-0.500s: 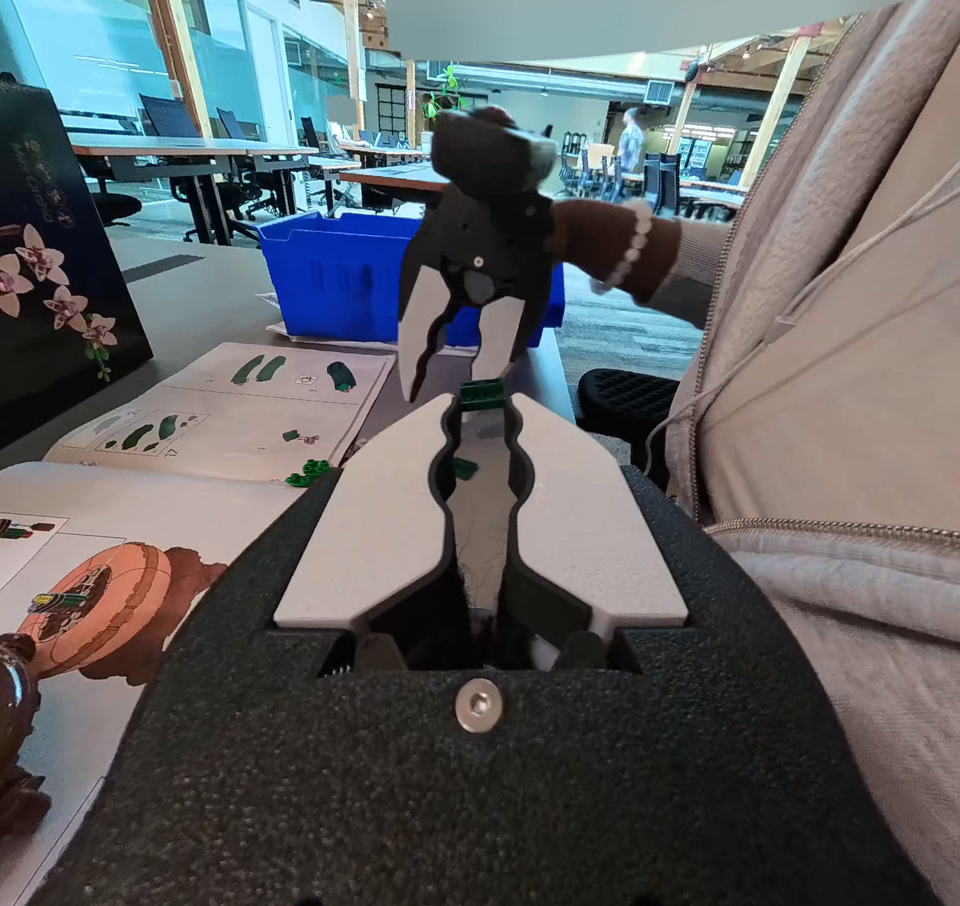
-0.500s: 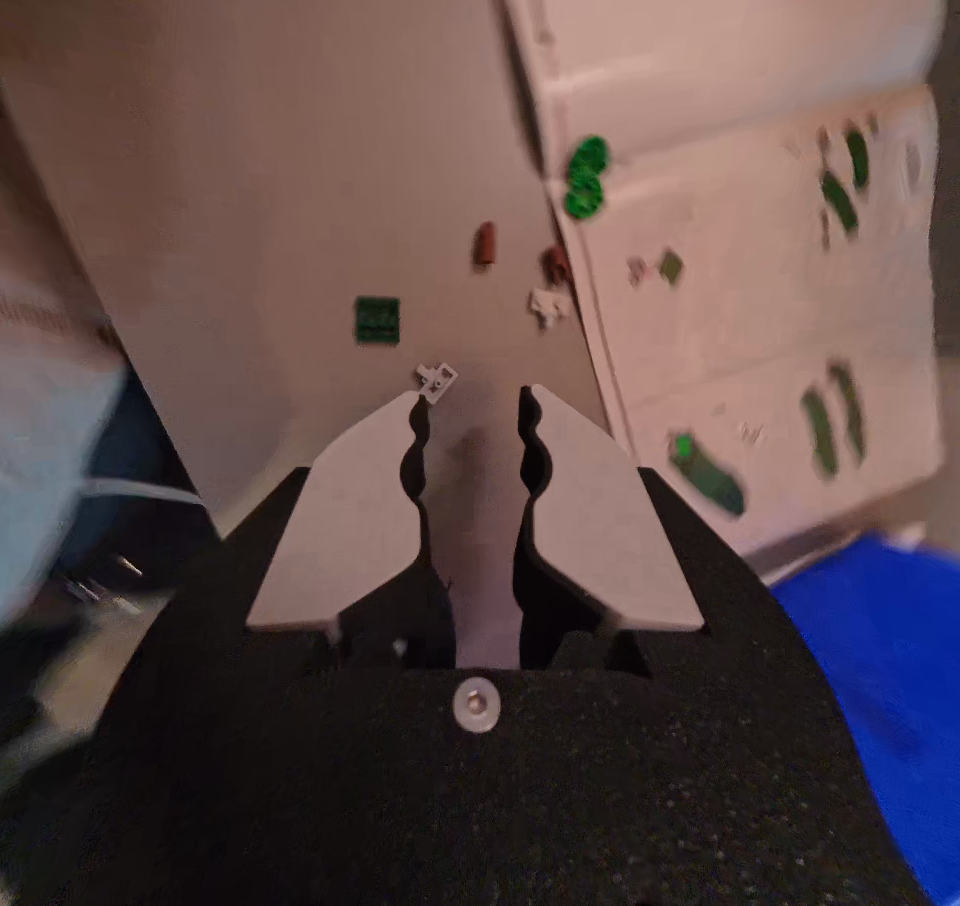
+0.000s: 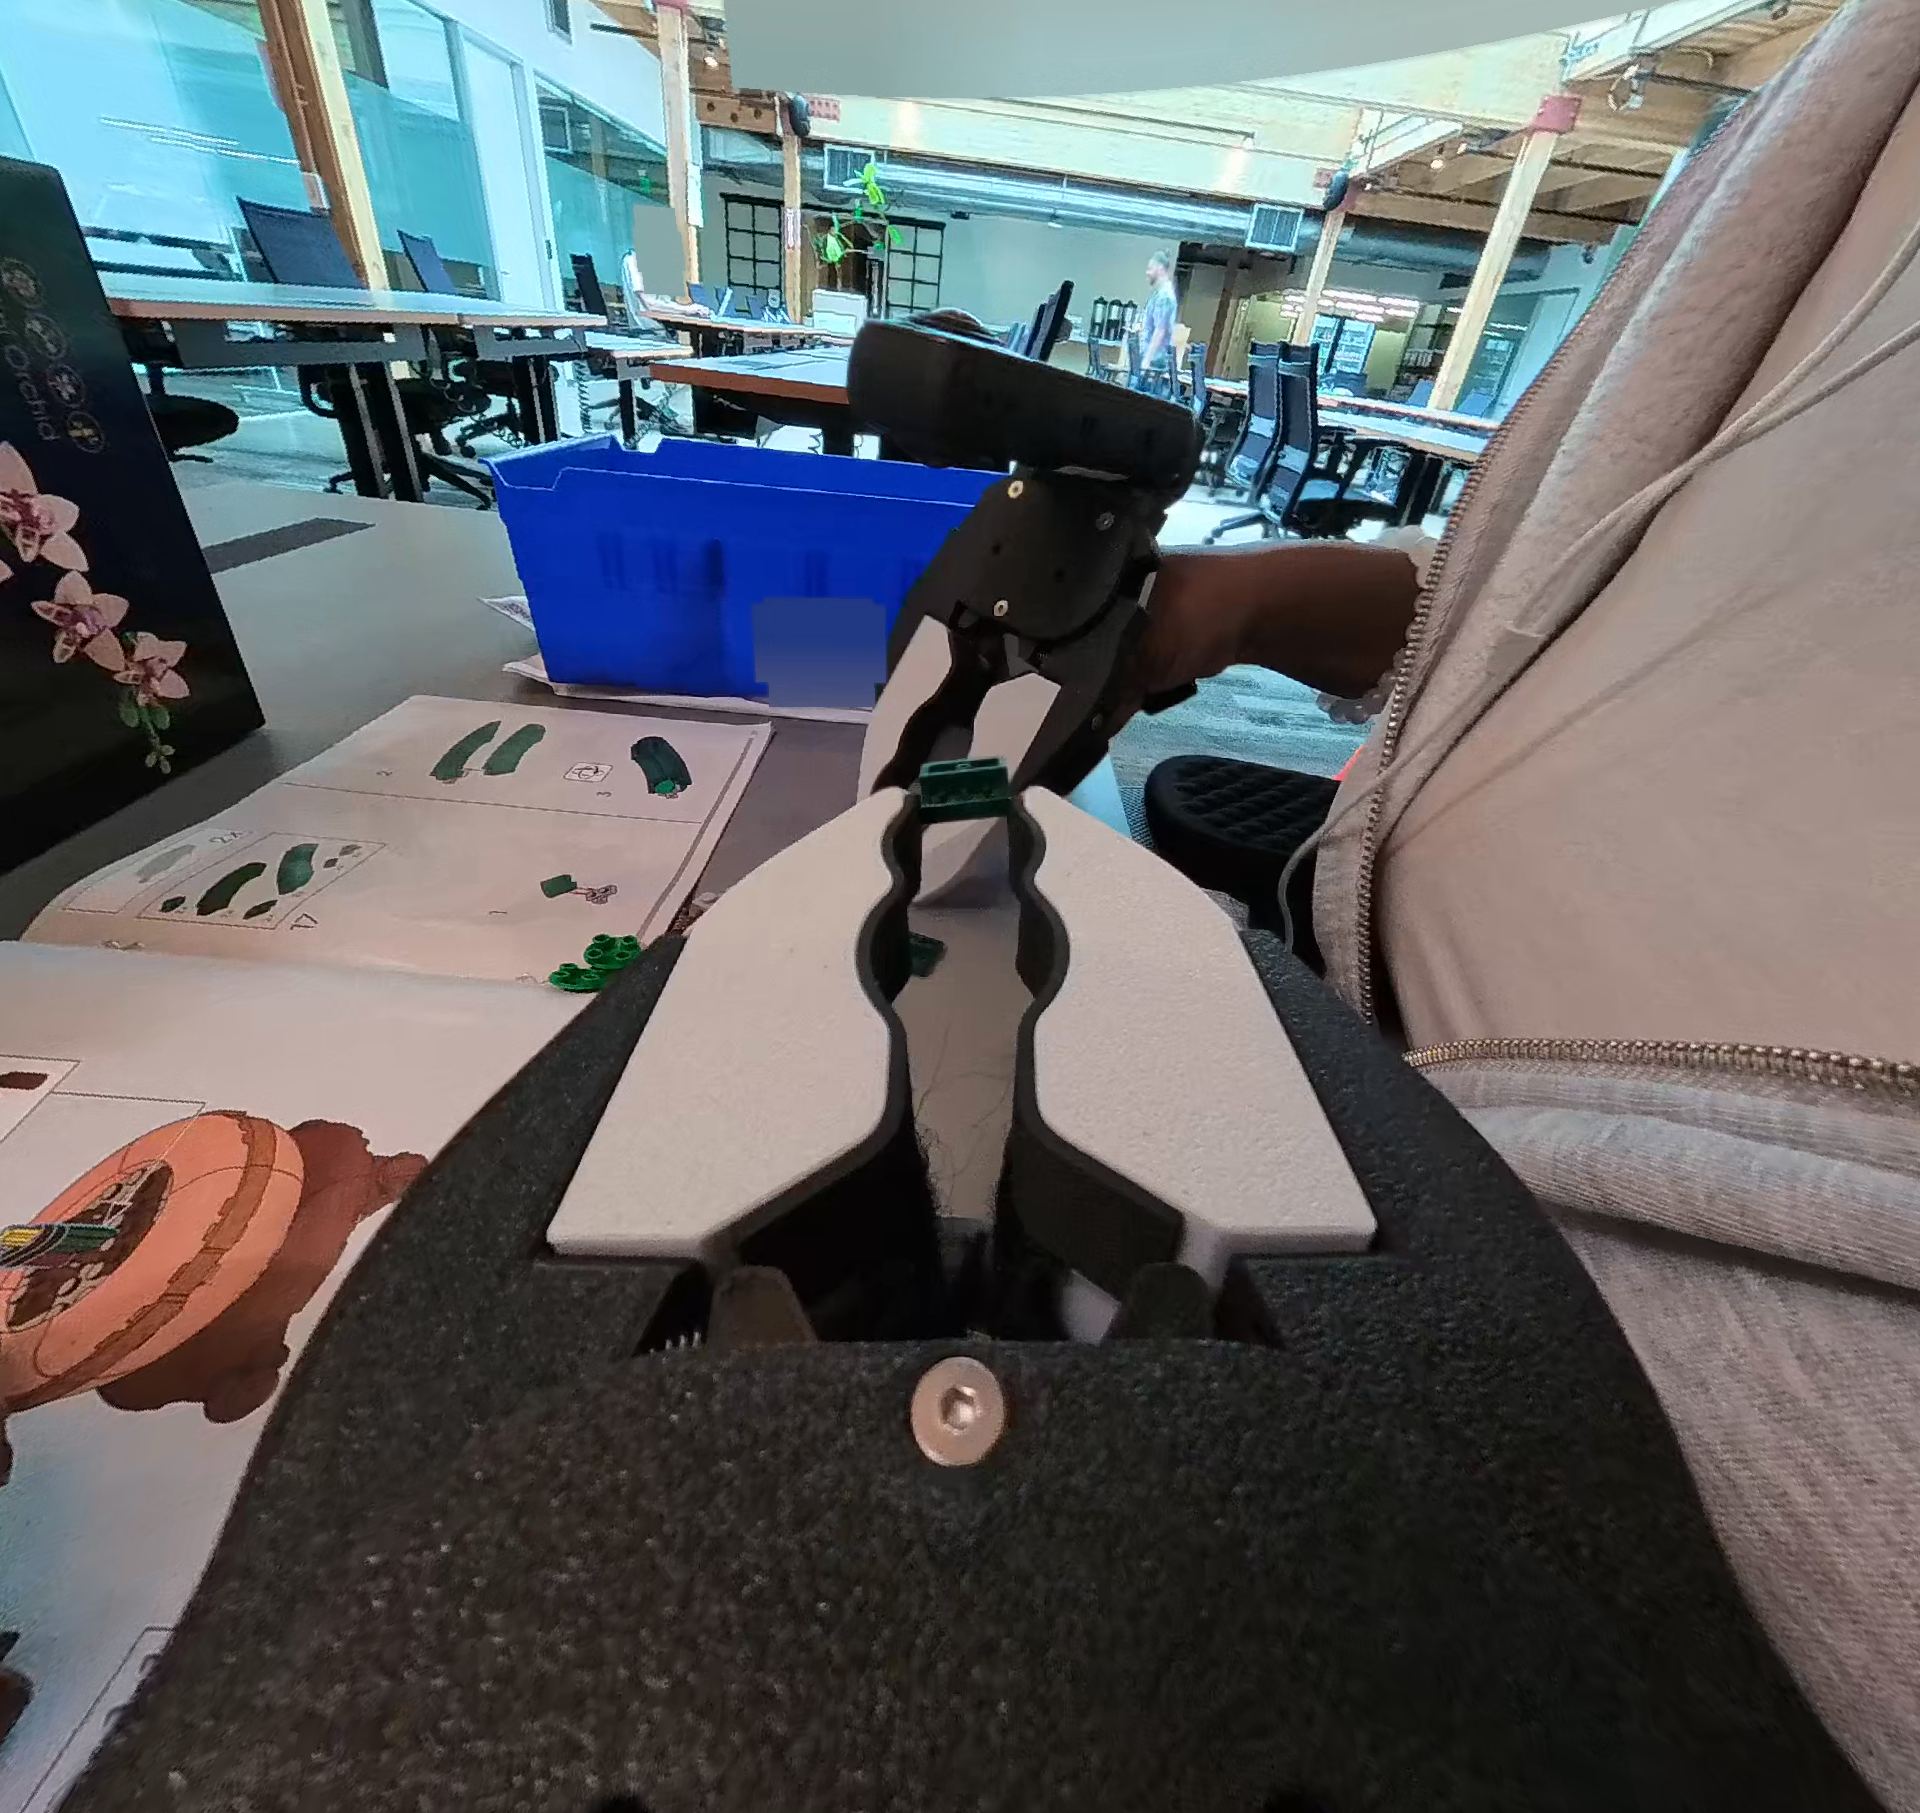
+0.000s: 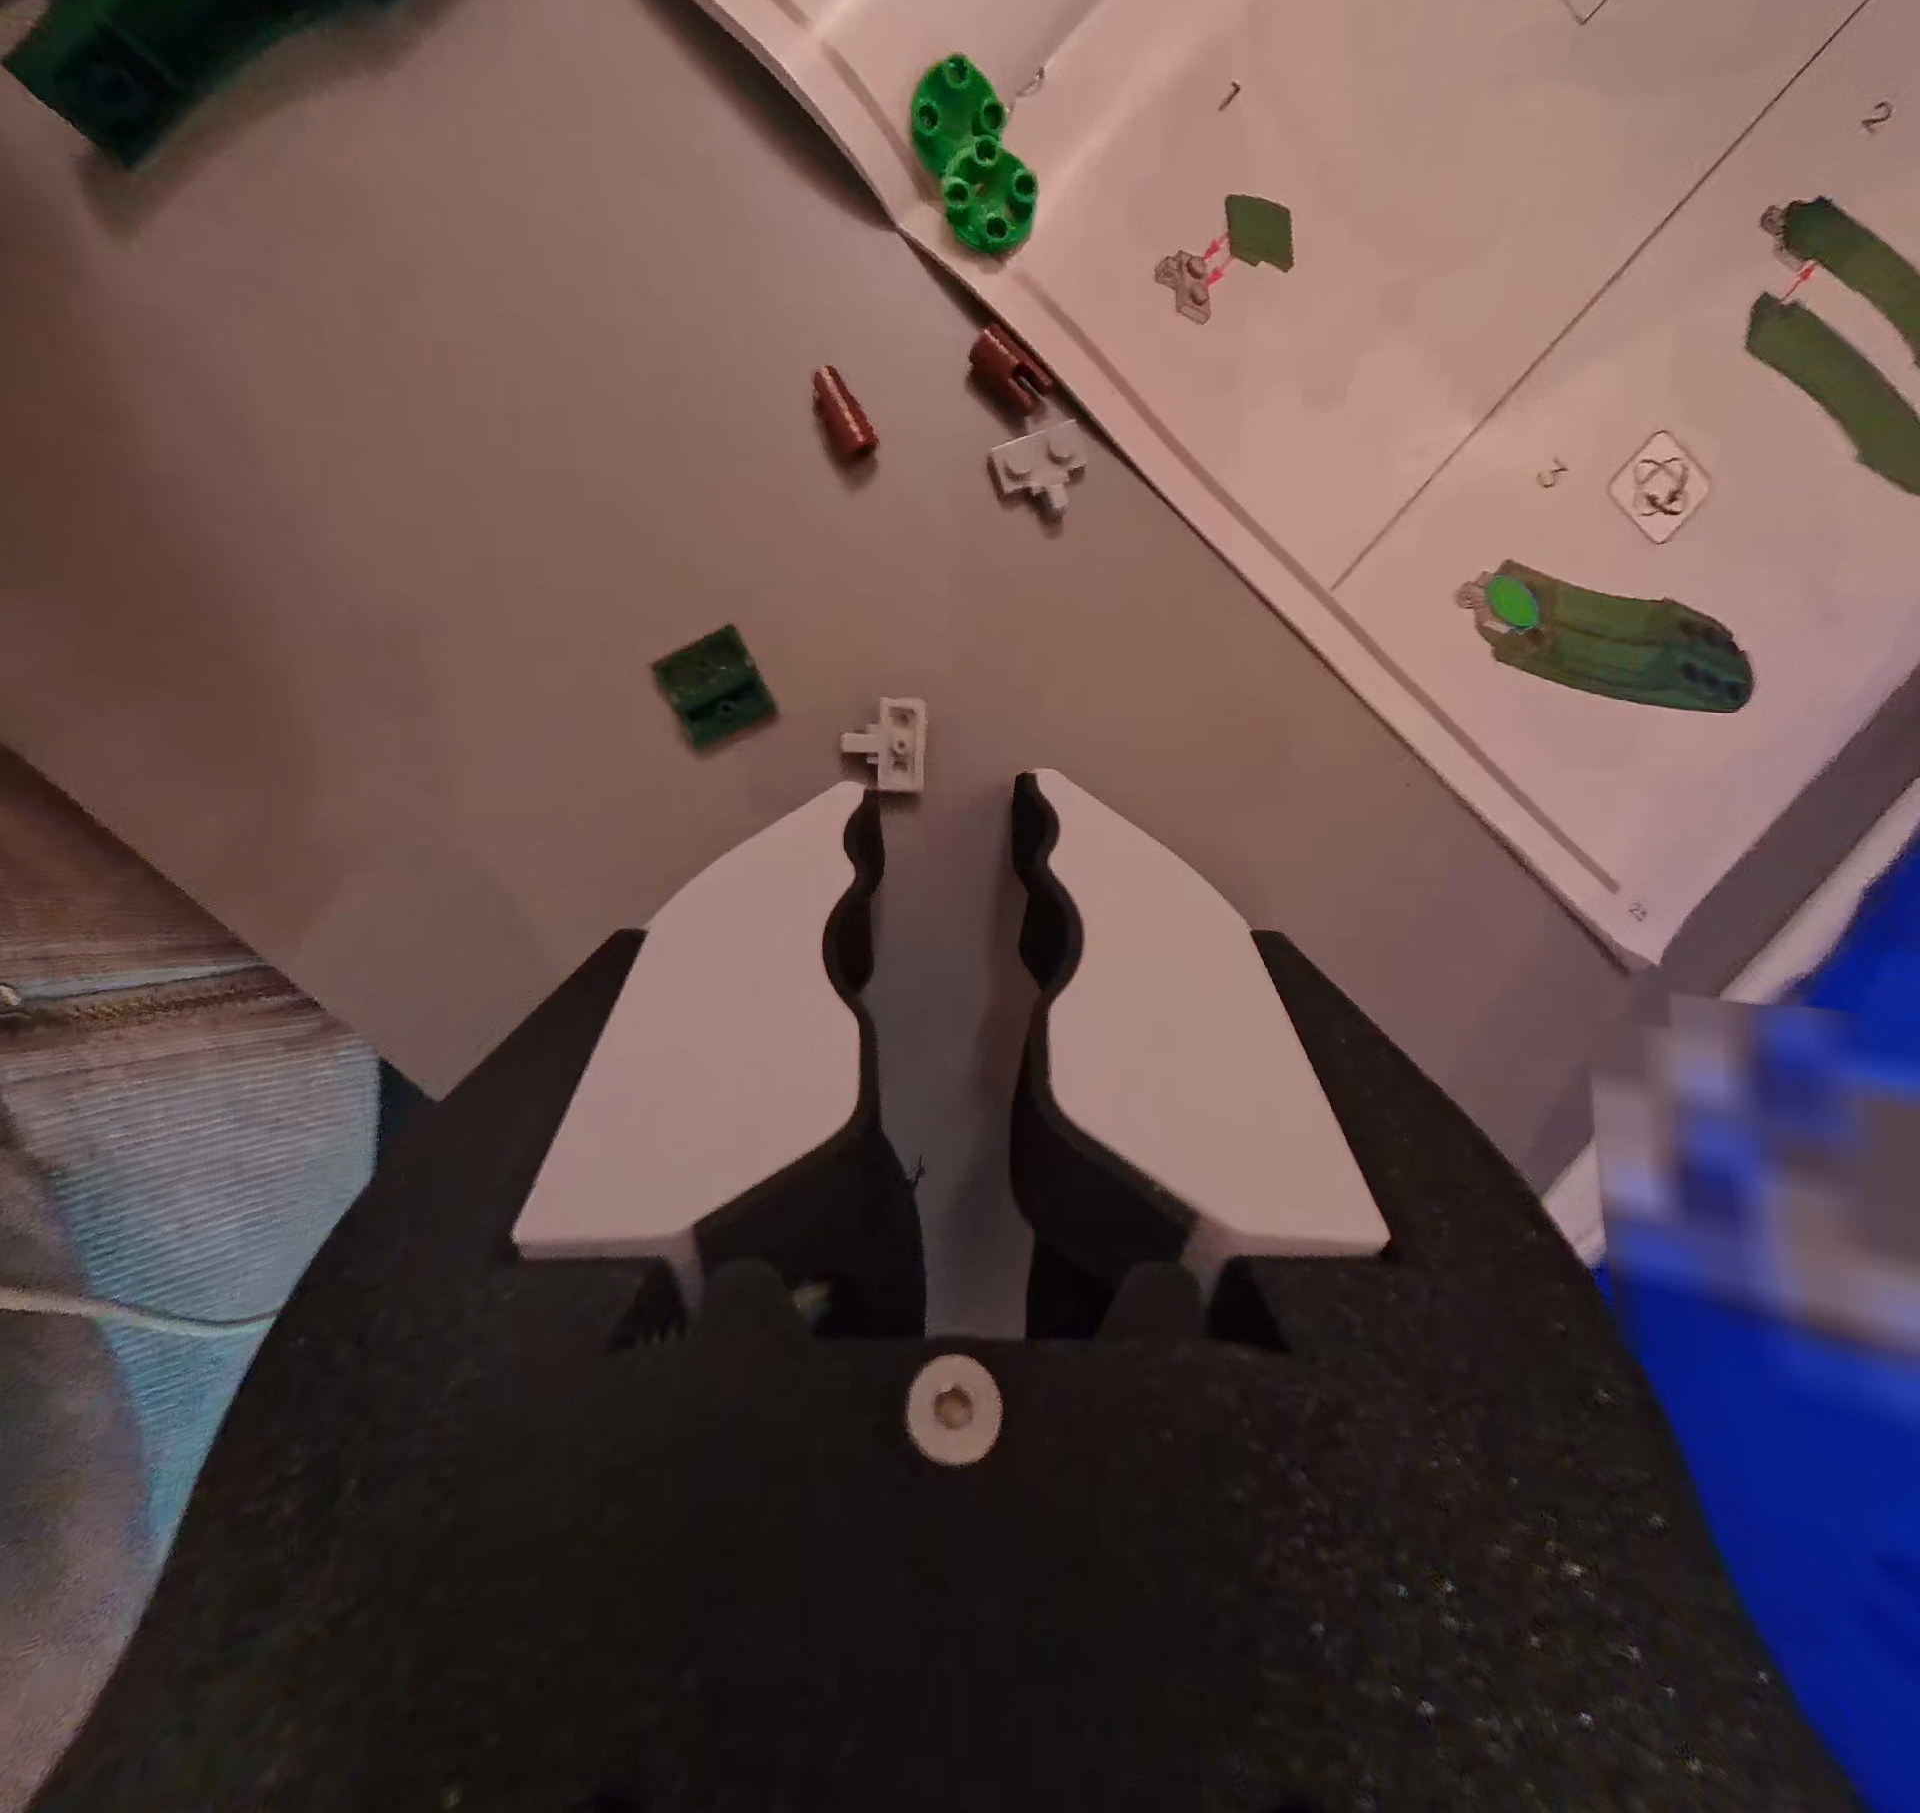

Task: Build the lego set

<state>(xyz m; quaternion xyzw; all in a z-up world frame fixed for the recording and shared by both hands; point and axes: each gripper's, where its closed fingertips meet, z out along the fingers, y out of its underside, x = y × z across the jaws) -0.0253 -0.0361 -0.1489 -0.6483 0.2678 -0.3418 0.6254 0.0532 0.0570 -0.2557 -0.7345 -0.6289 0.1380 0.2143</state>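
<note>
Left gripper (image 3: 961, 807) pinches a dark green piece (image 3: 963, 789); right gripper (image 4: 940, 787) (jaws apart, empty) hovers — grey clip plate (image 4: 891, 743) just ahead-left needs grasping.

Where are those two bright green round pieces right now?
In the right wrist view, the two bright green round pieces overlap at the left edge of the open instruction booklet, above the two brown pieces.

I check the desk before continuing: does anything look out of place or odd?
Mostly no. Loose pieces lie scattered on the grey table. Only the two bright green round plates stand out: they overlap each other and sit half on the edge of the instruction booklet.
</note>
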